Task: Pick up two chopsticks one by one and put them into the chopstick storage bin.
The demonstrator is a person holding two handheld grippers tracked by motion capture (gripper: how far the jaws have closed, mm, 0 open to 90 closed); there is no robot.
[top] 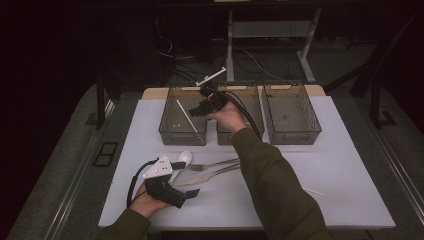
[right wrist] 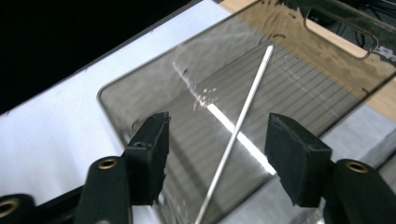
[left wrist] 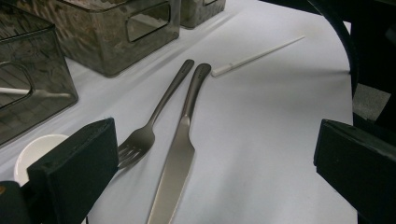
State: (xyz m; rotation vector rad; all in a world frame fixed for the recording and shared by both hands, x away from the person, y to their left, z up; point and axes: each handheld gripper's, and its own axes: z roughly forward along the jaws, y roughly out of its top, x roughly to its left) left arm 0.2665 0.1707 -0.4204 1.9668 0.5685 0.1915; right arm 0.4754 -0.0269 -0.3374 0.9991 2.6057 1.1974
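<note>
Left tongs (top: 192,191) resting wide and empty on the tabletop (top: 345,175), well in front of the left bin (top: 167,107); fork (left wrist: 144,135) and knife (left wrist: 180,156) lying just beyond them. Right tongs (right wrist: 217,156) hovering over that bin, jaws parted, nothing gripped. White stick (right wrist: 238,123) lying inside the bin, diagonal.

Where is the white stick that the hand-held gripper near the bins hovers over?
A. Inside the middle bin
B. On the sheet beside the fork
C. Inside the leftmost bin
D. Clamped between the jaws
C: the white stick lies on the floor of the leftmost bin, and the right hand-held gripper hangs above it with open jaws that do not touch it.
</note>
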